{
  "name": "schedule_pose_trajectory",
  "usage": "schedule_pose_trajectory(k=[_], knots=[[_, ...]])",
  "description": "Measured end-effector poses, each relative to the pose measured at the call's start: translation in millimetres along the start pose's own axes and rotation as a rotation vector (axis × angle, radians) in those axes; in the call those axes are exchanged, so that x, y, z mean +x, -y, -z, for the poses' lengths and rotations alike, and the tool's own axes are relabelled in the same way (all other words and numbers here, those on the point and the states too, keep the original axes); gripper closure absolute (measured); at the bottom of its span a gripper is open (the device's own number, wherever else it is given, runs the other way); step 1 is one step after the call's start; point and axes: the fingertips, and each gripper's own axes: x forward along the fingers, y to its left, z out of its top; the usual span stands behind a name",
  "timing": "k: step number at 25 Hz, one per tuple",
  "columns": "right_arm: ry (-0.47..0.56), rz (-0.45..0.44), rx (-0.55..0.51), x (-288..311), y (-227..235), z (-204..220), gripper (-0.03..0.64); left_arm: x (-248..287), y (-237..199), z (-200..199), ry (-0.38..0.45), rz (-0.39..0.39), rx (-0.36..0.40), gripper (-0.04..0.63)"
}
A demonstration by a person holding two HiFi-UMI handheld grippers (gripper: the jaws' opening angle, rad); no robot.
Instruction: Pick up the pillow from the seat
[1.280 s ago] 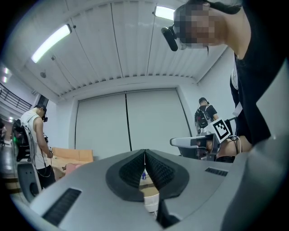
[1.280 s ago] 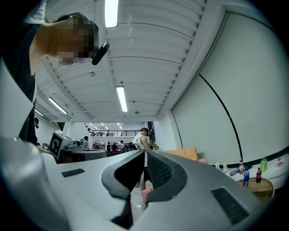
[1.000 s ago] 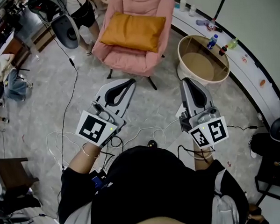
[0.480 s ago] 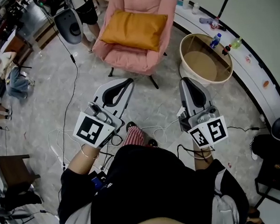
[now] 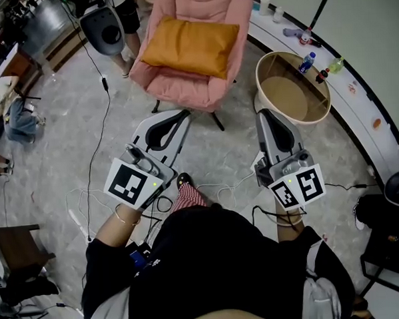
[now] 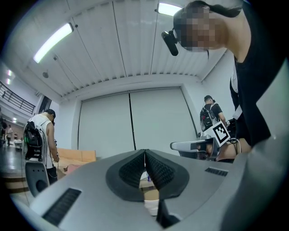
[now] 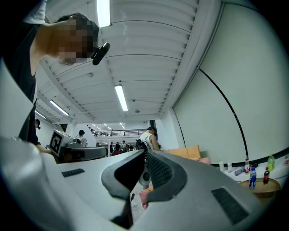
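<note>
An orange pillow [image 5: 191, 45] lies on the seat of a pink armchair [image 5: 180, 91] at the top middle of the head view. Both grippers are held out over the floor, well short of the chair. My left gripper [image 5: 186, 114] points toward the chair's front edge, its jaws shut and empty; its own view shows the dark pads pressed together [image 6: 145, 156]. My right gripper [image 5: 264, 113] is off to the right of the chair, also shut with nothing between the pads [image 7: 145, 157]. The left gripper view catches the right gripper [image 6: 195, 145] from the side.
A round beige tub [image 5: 323, 106] stands right of the chair, with bottles [image 5: 306, 62] on a white curved ledge [image 5: 357, 107] behind it. A grey fan-like unit [image 5: 105, 34] sits left of the chair beside a person's legs. Cables [image 5: 93, 174] trail over the floor.
The person has stepped toward the chair; a foot and a red checked trouser leg now show between the arms. Both grippers came forward with the step, still shut.
</note>
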Motion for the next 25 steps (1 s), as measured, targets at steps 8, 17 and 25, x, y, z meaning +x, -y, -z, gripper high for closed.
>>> schedule_pose_trajectory(k=[8, 17, 25], knots=[[-0.008, 0.013, 0.007, 35, 4, 9, 0.594, 6, -40, 8, -0.001, 0.005, -0.013, 0.584], [-0.01, 0.037, -0.001, 90, 7, 19, 0.594, 14, -97, 14, 0.019, 0.02, -0.024, 0.584], [-0.016, 0.057, -0.018, 138, -1, 27, 0.594, 13, -148, 23, 0.025, 0.039, -0.043, 0.584]])
